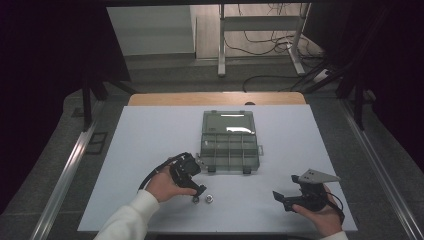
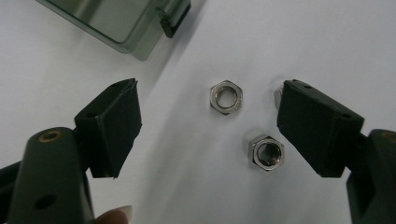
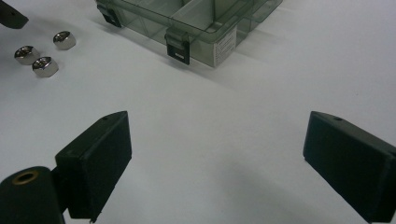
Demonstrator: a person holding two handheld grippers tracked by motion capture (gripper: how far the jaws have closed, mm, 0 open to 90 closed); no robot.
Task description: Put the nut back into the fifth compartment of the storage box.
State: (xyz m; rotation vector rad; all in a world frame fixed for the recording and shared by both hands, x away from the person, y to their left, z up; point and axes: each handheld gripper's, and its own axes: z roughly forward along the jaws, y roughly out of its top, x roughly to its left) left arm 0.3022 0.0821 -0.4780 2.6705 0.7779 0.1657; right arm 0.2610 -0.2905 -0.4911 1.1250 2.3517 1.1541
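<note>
Three nuts (image 2: 226, 96) lie flat on the bench (image 1: 150, 145), holes up, near the box (image 1: 229, 142). The left hand-held gripper (image 2: 208, 121) tilts down over them, jaws apart, nothing gripped. The right hand-held gripper (image 3: 217, 163) rests low, jaws apart.

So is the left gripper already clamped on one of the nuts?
No, the left gripper stands open over the table, with two nuts lying loose between its jaws.

A third silver hex nut (image 2: 277, 95) sits mostly hidden behind the right-hand jaw, right of centre in the left gripper view. Translucent grey-green plastic compartment box (image 2: 122, 22) cut off by the top edge there. White label (image 3: 224, 46) on the box wall: print too small to read.
</note>
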